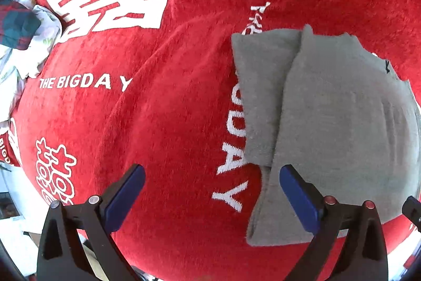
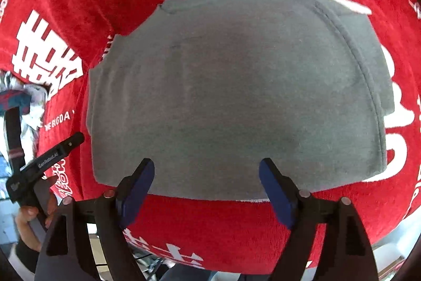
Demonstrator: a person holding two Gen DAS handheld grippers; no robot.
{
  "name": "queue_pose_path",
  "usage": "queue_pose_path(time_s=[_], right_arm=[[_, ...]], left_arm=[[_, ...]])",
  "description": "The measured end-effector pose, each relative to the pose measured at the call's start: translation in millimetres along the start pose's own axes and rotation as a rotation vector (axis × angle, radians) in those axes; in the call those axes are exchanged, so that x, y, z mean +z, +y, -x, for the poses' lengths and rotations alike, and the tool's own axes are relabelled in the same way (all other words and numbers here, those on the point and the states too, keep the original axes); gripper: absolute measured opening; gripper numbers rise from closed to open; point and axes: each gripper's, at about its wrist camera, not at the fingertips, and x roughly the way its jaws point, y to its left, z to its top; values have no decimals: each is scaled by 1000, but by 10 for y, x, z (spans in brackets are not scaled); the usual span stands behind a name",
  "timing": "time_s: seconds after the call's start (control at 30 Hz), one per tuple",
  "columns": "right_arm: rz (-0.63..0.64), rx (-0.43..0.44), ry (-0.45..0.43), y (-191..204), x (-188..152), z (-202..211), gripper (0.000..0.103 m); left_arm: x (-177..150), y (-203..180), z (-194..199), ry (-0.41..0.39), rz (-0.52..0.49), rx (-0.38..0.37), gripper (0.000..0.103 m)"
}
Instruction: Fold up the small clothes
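The left gripper (image 1: 211, 182) hangs over the red cloth (image 1: 163, 123) that covers the tabletop, its blue fingers (image 1: 126, 191) spread wide with nothing between them; the right-hand one of the pair sits over the near left edge of the grey garment (image 1: 329, 109), and whether it touches the fabric cannot be told. The garment lies flat on the cloth, its left side folded inward as a narrow flap. In the right wrist view, the right gripper (image 2: 206, 187) also has its fingers (image 2: 136, 191) well apart and empty, the tips over the garment's (image 2: 231, 91) near hem. At the left of that view, a hand (image 2: 29, 217) holds the handle of the other gripper. A heap of crumpled clothes (image 1: 23, 36) lies at the cloth's far left edge.
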Motion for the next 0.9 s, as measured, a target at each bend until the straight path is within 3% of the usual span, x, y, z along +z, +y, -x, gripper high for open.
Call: queue_pose_path(time_s=[0.1,0.33,0.63,0.8,0.9], right_arm=[[40,-2,-6,110,-29,-18,103],[20,118,64,264,-144,-135,103],[-28,172,143,374,-270,-392,103],[-121,242,172,373,-313,-519,103],[-208,333,189,365,-337,-614,103]], left_arm=[[-4,-21,-20,5,-37,-3,102],[-92,-87,23,19,-58,-47,102],[-116,-54,29,1,-60,-57,102],[-89,5,-43,24,-45,-71,102],[-85,31,-76,23,-36,-62,102]])
